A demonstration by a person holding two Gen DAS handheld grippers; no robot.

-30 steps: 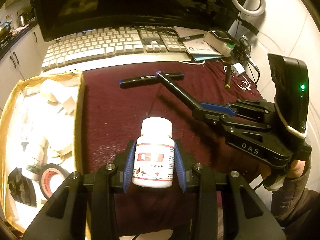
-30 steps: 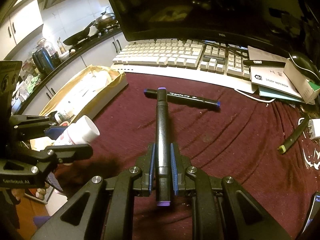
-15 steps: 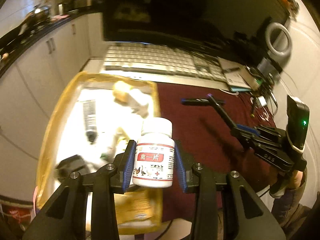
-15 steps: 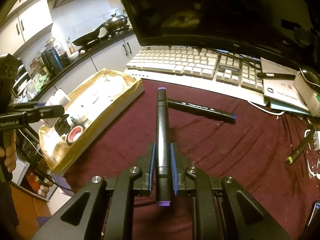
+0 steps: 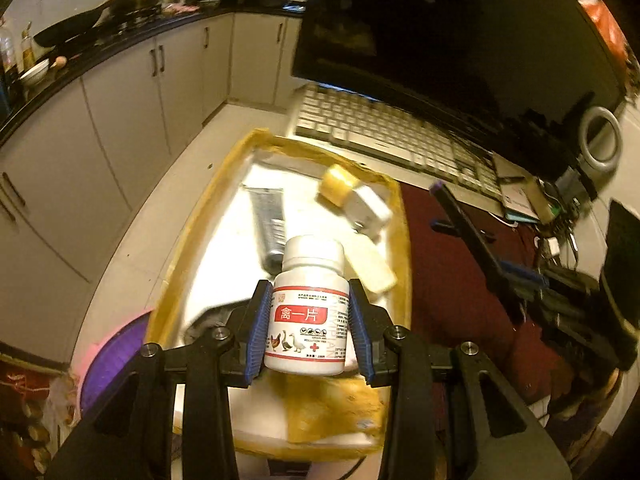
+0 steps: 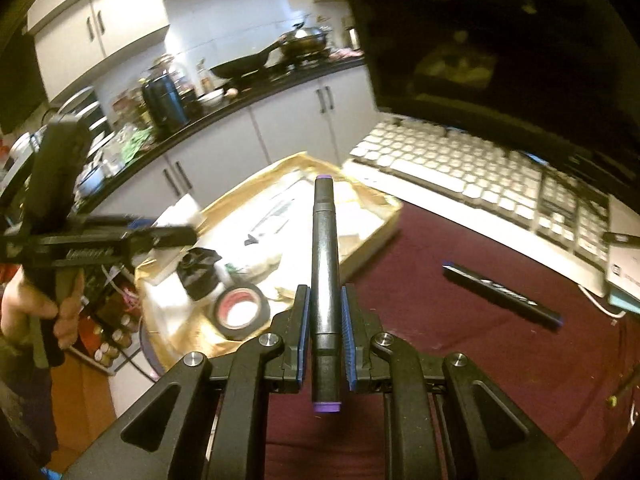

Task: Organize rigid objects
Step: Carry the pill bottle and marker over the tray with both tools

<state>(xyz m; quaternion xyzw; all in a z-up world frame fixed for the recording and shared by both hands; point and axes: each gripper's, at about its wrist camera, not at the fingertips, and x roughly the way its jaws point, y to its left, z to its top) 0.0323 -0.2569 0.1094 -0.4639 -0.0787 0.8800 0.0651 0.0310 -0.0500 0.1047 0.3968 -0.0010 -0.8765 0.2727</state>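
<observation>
Clamped between the blue pads of the left gripper (image 5: 307,322) is a white pill bottle (image 5: 308,312), upright, white cap on top and a red-banded label with little bird pictures facing the camera. It's held above a yellow-rimmed box (image 5: 200,236), where a grey tube (image 5: 268,224), a yellow-and-white block (image 5: 352,196) and some white bits can be made out. A roll of black tape (image 6: 240,310) is seen lying in the near end of that box in the right wrist view.

A black marker (image 6: 325,280) with purple ends is pinched by the right gripper (image 6: 325,320), lined up along the fingers and sticking out past them toward the box. A second black marker (image 6: 502,288) is left lying on the dark red cloth (image 6: 460,340), near a white keyboard (image 6: 472,176) that sits under a dark monitor (image 6: 500,40). Both views are a bit smeared, so the smaller stuff in the box can't really be told apart
</observation>
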